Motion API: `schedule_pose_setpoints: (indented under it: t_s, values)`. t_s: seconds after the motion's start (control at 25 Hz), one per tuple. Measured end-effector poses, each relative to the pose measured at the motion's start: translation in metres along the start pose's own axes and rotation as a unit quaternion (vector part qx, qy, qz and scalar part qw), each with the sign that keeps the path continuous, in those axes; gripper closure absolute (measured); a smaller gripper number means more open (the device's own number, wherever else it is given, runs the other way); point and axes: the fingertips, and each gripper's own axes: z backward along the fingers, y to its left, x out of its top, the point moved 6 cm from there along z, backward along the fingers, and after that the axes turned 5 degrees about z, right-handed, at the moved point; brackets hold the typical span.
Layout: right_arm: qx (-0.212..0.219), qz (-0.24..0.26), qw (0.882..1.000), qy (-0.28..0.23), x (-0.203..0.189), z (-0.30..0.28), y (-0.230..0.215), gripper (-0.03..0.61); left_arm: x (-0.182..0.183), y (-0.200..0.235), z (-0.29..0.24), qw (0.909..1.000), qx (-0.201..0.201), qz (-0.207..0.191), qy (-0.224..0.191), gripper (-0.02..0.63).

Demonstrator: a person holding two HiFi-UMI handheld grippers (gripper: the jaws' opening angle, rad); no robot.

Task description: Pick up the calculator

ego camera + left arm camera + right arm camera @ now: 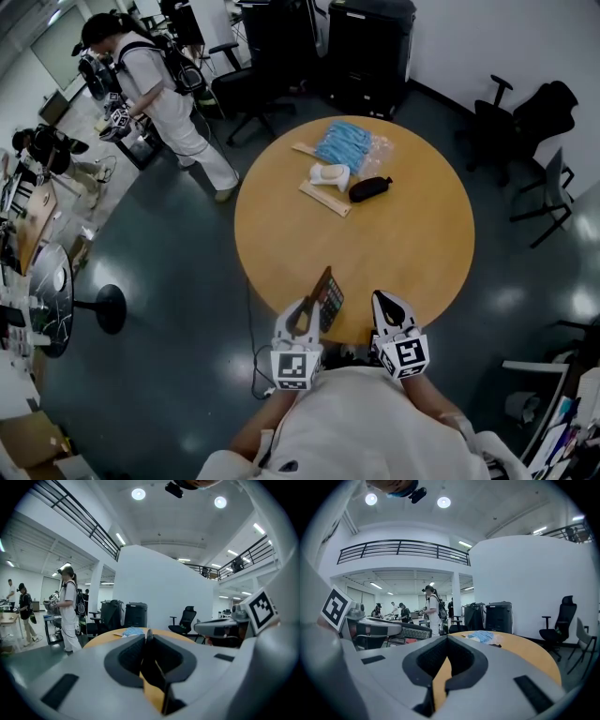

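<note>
The calculator (330,296) is a dark slab with rows of keys, lifted off the round wooden table (403,244) near its front edge and tilted up on its side. My left gripper (305,311) is shut on its lower end. In the left gripper view the calculator (153,670) shows edge-on as a thin dark strip pinched between the pads of the left gripper (147,638). My right gripper (382,302) hovers just to the right, shut with nothing in it. In the right gripper view its tips (446,641) meet, and the calculator (410,633) shows its display at left.
At the table's far side lie a blue packet (342,145), a white object (330,174), a black pouch (370,188) and a wooden strip (323,199). A person (159,84) stands at the back left. Office chairs (525,117) stand at the right, with black cabinets (370,52) behind.
</note>
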Motion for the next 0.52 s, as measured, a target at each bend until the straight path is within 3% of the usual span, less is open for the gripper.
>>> schedule_pose_setpoints:
  t_s: [0.52]
  values:
    - [0.002,-0.002,1.000,0.001,-0.0034,0.0014,0.0041,0.565,-0.0042,-0.0006,0.0044,1.0000,-0.003,0.001,0.003,0.558]
